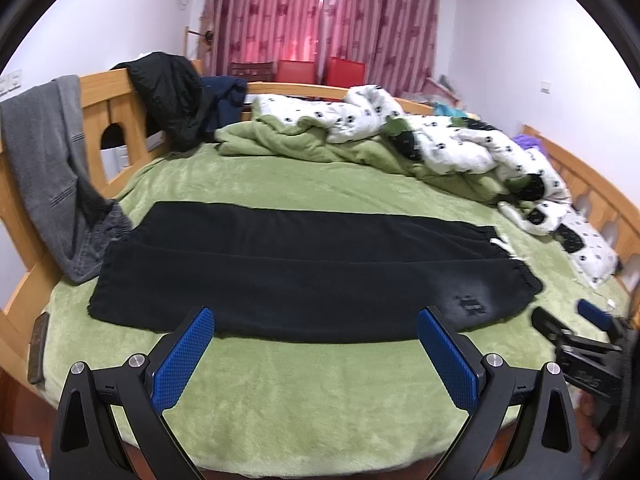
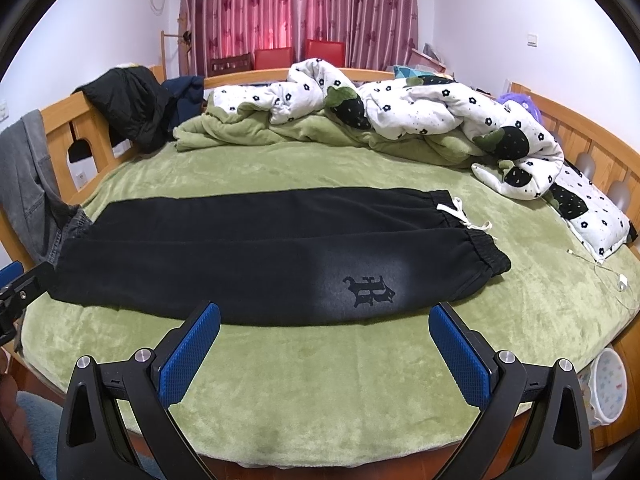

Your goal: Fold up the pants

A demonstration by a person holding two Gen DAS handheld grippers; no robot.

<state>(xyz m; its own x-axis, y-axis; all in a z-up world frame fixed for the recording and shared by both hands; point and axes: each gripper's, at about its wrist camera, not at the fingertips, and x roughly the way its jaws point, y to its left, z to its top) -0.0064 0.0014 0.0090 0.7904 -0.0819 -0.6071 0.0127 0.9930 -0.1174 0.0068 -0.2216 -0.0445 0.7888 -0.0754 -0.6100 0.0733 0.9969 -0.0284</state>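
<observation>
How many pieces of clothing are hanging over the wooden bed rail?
3: grey pants draped nearest on the left, a black jacket farther along, and a navy garment just beyond it. Others may be hidden behind the quilt.

This is a bedroom in a home. A wide bed with a light wooden frame is covered by a fuzzy green blanket, and a rumpled white quilt printed with black flowers is heaped along its far side. Dark red patterned curtains hang over the window behind. A black jacket and a grey garment are draped over the bed's wooden rail.
</observation>
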